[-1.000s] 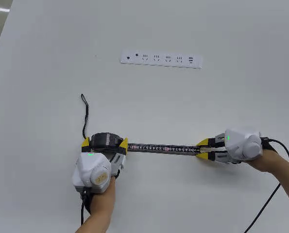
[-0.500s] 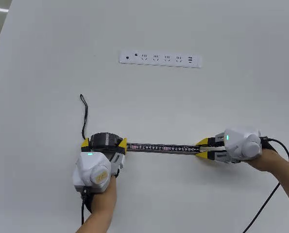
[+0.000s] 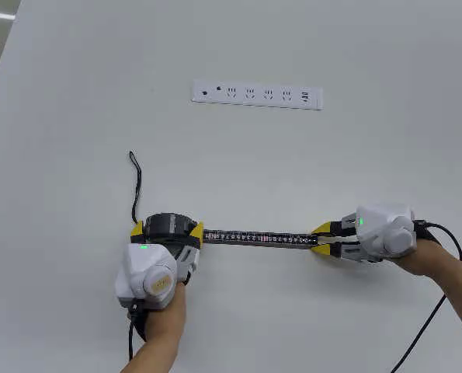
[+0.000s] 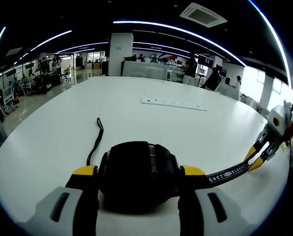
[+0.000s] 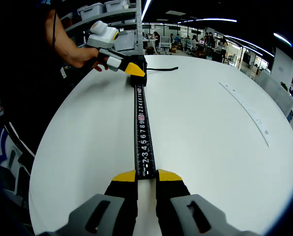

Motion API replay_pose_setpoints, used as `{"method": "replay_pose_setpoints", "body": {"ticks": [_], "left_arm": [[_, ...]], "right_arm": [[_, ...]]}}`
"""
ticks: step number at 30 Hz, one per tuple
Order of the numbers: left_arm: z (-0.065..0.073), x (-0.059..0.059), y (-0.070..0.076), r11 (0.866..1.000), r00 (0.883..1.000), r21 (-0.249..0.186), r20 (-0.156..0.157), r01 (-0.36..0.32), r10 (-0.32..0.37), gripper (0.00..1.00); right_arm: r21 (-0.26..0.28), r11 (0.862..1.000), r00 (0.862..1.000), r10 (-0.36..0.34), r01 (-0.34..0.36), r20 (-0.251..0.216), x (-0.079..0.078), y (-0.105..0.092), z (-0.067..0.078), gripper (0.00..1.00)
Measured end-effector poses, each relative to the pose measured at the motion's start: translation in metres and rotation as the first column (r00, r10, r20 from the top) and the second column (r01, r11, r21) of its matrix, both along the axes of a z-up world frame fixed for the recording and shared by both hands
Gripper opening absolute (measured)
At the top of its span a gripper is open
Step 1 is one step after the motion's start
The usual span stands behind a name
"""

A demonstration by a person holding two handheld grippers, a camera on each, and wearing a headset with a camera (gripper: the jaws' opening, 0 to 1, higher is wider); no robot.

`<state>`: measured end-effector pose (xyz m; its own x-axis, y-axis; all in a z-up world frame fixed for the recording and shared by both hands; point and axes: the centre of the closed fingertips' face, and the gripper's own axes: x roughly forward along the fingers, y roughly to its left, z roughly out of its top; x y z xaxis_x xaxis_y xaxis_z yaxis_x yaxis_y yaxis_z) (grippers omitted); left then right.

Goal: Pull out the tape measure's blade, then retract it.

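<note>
Firstly, one white worktop [image 3: 75, 116], taking up nearly the whole head view.

Item: white power strip [image 3: 257, 95], lying flat in the upper centre, well apart from everything else.

Item: left gripper [image 3: 167, 231], lower left, yellow-tipped jaws clamped on either side of the tape measure [image 3: 168, 224], a black case that rested on the worktop.

Item: right gripper [image 3: 321, 239], lower right, jaws clenched on the free end of the blade [image 3: 258, 238].

Item: blade, drawn out of the case and running rightward across the lower middle between the two grippers, numbered face up.

Item: dark cable [image 3: 429, 326], trailing from the right gripper toward the lower right corner.

Item: black wrist strap [image 3: 136, 186], lying loose on the worktop and extending up-frame from the case.
</note>
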<state>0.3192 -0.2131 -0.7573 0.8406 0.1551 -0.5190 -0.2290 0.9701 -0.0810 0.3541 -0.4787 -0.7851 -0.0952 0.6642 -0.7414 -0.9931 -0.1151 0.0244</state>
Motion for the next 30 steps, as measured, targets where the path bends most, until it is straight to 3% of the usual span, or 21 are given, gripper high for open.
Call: {"method": "replay_pose_setpoints", "body": {"ticks": [30], "left_arm": [[0.000, 0.000, 0.000, 1.000, 1.000, -0.003, -0.004, 0.011, -0.011, 0.62]], "right_arm": [[0.004, 1.000, 1.000, 0.015, -0.015, 0.001, -0.006, 0.022, 0.001, 0.11]]}}
